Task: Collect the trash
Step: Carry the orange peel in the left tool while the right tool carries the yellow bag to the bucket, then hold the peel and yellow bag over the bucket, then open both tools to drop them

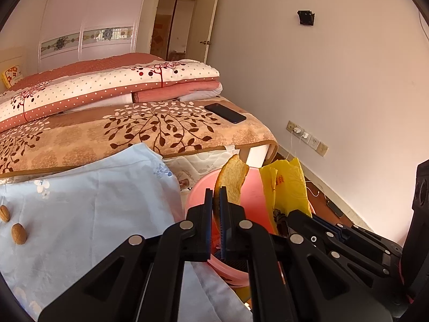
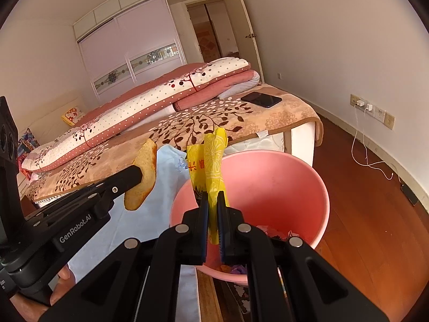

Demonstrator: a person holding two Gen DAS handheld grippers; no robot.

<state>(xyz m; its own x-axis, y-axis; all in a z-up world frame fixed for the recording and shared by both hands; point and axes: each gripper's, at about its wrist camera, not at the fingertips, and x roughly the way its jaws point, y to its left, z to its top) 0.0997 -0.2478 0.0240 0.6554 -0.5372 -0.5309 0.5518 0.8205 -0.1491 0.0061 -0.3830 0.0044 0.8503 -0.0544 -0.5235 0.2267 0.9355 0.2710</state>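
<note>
In the right wrist view the bin [image 2: 268, 187] sits at centre on the floor [image 2: 375, 201], before the bed [image 2: 241, 123], with a cloth [image 2: 166, 187] to its left. A phone [image 2: 261, 99] lies on the bed at upper right, quilts [image 2: 150, 102] behind it. In the left wrist view two nuts [image 1: 18, 233] lie on the cloth at lower left.

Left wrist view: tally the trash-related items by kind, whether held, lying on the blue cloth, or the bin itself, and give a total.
Peel pieces held by the left hand-held gripper: 1, an orange peel
Wrappers held by the right hand-held gripper: 1, a yellow wrapper
Nuts on the blue cloth: 2, nuts
Bins: 1, a pink bin
Total: 5
</note>
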